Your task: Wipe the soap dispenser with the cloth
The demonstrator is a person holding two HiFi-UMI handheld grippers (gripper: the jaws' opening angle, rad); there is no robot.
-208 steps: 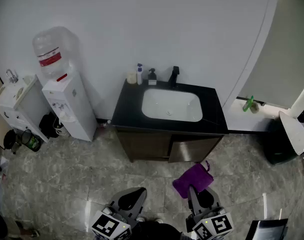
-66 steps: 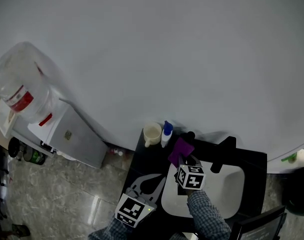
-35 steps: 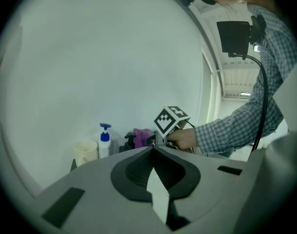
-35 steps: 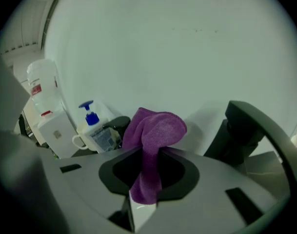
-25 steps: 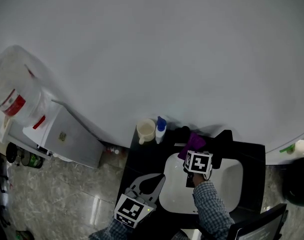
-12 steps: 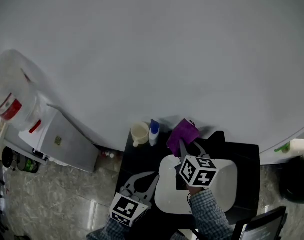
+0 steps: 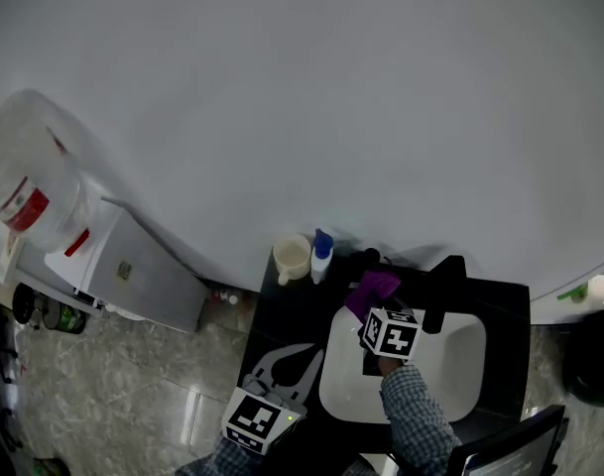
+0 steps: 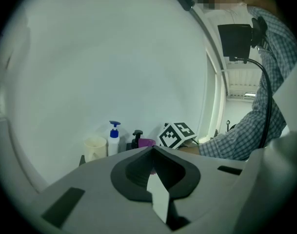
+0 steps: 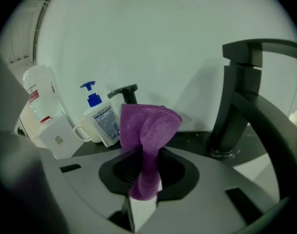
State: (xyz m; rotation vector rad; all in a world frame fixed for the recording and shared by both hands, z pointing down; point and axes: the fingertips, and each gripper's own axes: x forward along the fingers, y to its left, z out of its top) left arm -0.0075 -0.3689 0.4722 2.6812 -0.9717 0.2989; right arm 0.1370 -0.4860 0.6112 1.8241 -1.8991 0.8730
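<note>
Pinching the purple cloth [image 9: 149, 130] between closed jaws, the right tongs [image 9: 144, 204] hold it as a soft, bunched fold. It stands just in front of the black soap dispenser [image 9: 125, 94] at the centre of the right gripper view. Whether cloth and pump touch I cannot tell.

In the head view the dispenser sits at the back of the dark counter [image 7: 292, 310], in the lower middle of the frame. A blue-capped bottle [image 7: 321, 250] is to its left and the black faucet [image 7: 442, 284] to its right.

The dispenser looks small, hard and light, probably slick and easy to tip, so it is better steadied by the body than by the pump head. The limp cloth should drape round it readily.

Room is narrow: the wall is close behind, the bottle and a cream cup [image 7: 293, 257] stand just beside, and the sink basin [image 7: 450, 365] lies in front. The left tongs [image 7: 306, 355], jaws together on nothing, hang at the counter's lower-left edge, well apart from the dispenser.
</note>
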